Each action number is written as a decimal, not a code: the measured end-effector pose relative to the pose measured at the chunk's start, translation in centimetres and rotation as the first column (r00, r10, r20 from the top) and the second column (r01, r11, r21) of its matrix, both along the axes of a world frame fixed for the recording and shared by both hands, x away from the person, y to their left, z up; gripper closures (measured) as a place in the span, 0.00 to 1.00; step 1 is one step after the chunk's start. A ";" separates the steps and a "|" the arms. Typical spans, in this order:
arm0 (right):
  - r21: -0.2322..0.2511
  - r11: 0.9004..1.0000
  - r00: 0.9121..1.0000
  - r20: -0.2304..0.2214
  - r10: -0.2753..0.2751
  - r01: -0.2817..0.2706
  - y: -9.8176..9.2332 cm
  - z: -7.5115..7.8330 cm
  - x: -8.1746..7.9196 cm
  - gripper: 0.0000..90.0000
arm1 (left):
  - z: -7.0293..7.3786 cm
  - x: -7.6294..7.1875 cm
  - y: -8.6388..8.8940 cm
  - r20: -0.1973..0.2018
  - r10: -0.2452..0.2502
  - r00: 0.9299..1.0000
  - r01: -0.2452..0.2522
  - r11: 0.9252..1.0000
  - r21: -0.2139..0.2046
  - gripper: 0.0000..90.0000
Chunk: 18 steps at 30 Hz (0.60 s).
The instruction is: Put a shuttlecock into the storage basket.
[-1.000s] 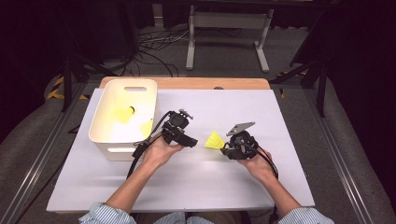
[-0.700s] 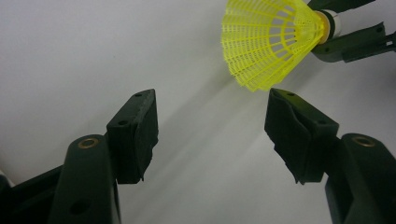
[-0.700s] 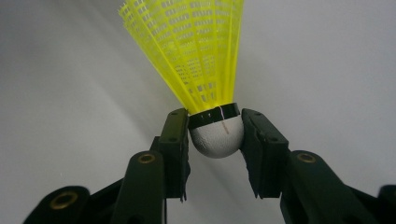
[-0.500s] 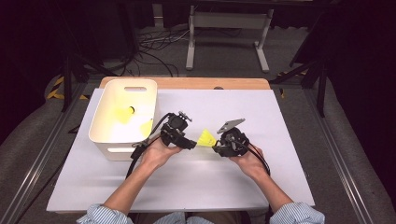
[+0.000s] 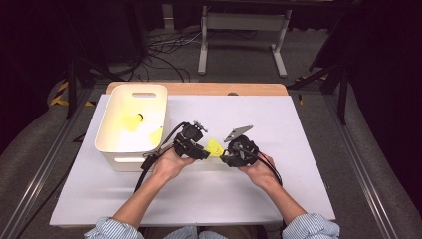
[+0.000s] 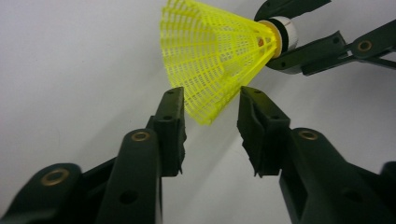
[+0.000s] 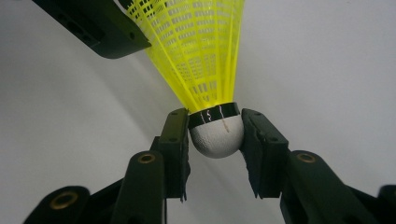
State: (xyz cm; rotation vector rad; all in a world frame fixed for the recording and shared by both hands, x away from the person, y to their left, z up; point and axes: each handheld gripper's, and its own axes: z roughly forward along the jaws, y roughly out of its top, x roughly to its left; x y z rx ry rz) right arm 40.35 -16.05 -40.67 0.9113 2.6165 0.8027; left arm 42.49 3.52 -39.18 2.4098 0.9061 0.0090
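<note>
A yellow shuttlecock with a white cork hangs over the table between both grippers. My right gripper is shut on the cork, one pad on each side. The mesh skirt points toward my left gripper, and its rim sits between those jaws. The left jaws have just been closing; the pads stand close to the rim on both sides, and the skirt is not squeezed. One left fingertip shows beside the skirt in the right gripper view.
A white bin stands at the left of the white table sheet, right behind the left hand. Two yellow shuttlecocks lie inside it. Wooden table edge at the back.
The right gripper has carried the shuttlecock leftward up to the left gripper. The skirt's rim now lies between the left jaws, which have narrowed. The left hand stayed put.
</note>
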 end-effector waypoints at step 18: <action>0.004 1.000 1.000 0.006 0.018 -0.018 0.5 0.0 0.2 0.70 | 0.6 -0.4 -0.1 0.036 -0.052 0.998 0.049 0.997 0.059 1.00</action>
